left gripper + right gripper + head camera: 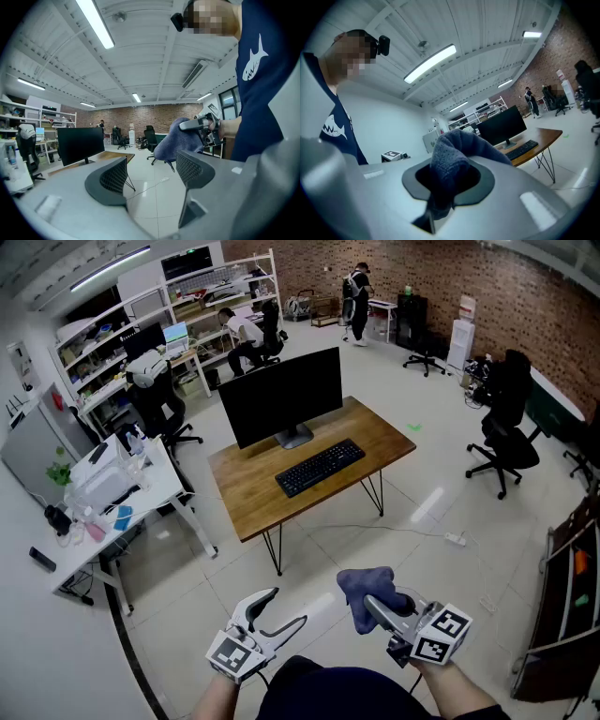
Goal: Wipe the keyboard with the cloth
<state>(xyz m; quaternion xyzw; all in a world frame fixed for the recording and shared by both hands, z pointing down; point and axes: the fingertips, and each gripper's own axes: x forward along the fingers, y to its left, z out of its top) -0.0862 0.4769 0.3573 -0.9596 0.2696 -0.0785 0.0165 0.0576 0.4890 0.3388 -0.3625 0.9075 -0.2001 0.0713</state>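
Note:
A black keyboard (320,466) lies on a wooden desk (253,491) in front of a black monitor (278,396), well ahead of me across the floor. My right gripper (370,604) is shut on a dark blue cloth (363,592), which bulges out between its jaws (454,161). Beside it at lower left my left gripper (278,609) stands open and empty; in its own view the jaws (150,176) are spread, with the cloth (173,140) hanging beyond them. The keyboard (521,149) shows small at right in the right gripper view.
A white desk (141,502) with clutter stands left of the wooden one. Black office chairs (503,437) sit at right, and a power strip with its cable (455,539) lies on the tiled floor between me and the desk. People are at the back by shelves (202,292).

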